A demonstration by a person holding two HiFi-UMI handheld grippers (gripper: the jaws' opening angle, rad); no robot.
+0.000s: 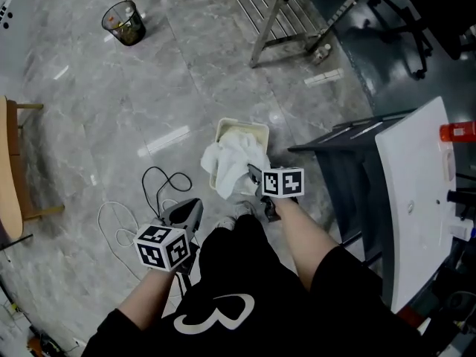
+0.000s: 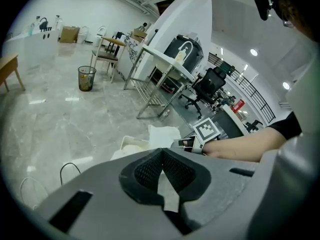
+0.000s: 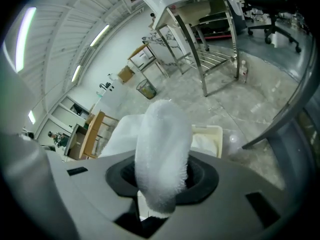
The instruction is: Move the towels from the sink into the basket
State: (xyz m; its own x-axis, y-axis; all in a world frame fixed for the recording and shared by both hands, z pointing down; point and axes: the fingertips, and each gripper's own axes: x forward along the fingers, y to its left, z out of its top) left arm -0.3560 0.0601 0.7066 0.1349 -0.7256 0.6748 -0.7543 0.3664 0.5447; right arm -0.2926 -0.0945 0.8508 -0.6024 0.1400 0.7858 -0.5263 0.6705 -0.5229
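A white towel hangs bunched over the near end of the cream basket on the floor. My right gripper is shut on it. In the right gripper view a thick fold of the towel stands up between the jaws, with the basket just beyond. More white cloth lies inside the basket. My left gripper hangs lower left of the basket, shut and holding nothing. Its own view shows the jaws meeting, the towel and the basket ahead. The white sink is at the right.
Cables loop on the marble floor left of the basket. A dark stand carries the sink. A mesh waste bin and a metal rack stand farther off. A wooden chair is at the left edge.
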